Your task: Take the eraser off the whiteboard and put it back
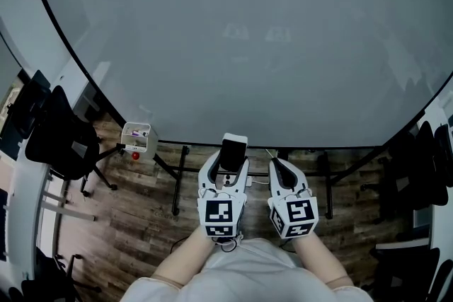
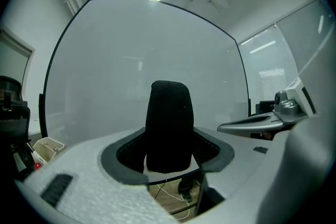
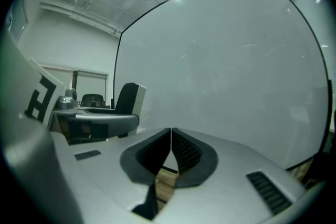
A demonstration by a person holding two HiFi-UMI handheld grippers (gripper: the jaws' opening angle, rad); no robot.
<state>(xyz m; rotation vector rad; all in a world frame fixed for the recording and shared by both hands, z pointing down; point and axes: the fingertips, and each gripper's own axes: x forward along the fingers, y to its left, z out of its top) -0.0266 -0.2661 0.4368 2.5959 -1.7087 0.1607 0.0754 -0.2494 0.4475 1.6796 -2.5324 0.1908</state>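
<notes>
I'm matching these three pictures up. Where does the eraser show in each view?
Head view: the eraser is low centre, gripped by the left gripper.
Left gripper view: centre, upright between the jaws.
Right gripper view: left of centre, seen side-on.
Shared landmark: the whiteboard fills the background of all three.

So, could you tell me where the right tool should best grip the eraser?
Probably the eraser at its free end beyond the left tool, coming from the right and closing on its flat faces; the left tool clamps its edges lower down.
</notes>
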